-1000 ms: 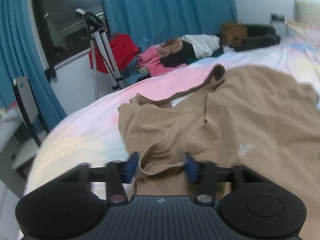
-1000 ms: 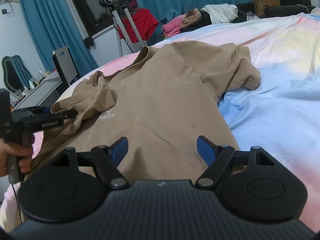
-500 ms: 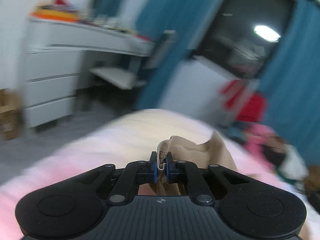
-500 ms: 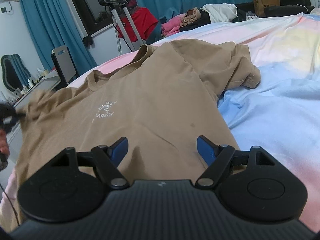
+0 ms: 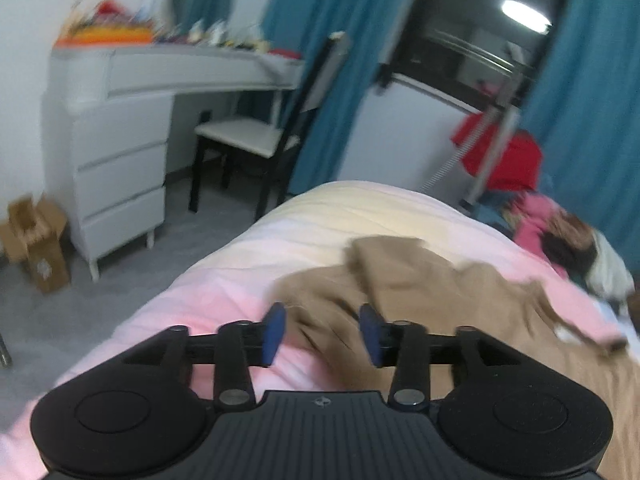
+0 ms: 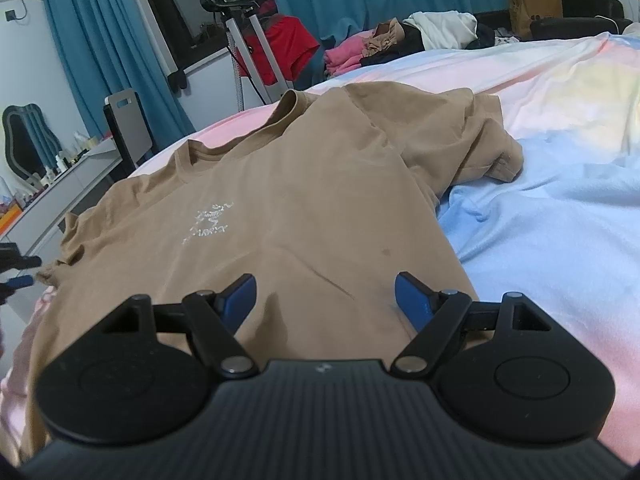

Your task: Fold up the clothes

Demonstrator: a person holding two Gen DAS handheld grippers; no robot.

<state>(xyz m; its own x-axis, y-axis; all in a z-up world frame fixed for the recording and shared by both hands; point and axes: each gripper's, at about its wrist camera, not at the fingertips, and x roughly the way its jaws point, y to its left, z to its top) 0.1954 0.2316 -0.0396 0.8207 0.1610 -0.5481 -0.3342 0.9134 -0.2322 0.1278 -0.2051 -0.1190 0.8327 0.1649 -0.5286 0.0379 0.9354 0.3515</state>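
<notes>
A tan T-shirt (image 6: 304, 208) with a small white chest logo lies face up on the pastel bedspread (image 6: 560, 184), collar away from me. Its left sleeve is spread out flat; its right sleeve (image 6: 492, 148) is bunched. My right gripper (image 6: 325, 298) is open and empty just above the shirt's lower hem. My left gripper (image 5: 320, 334) is open and empty over the left sleeve (image 5: 344, 300) near the bed's edge; it also shows at the left border of the right wrist view (image 6: 16, 270).
A pile of clothes (image 6: 404, 44) lies at the far end of the bed. A white dresser-desk (image 5: 120, 128), a chair (image 5: 256, 140) and a cardboard box (image 5: 36, 240) stand beside the bed. Blue curtains (image 5: 592, 92) and a stand with red cloth (image 5: 500, 152) are behind.
My left gripper shut on the folded-over left sleeve, pulled it out to the bed's edge, then opened and let it go. The shirt now lies spread. My right gripper stayed still.
</notes>
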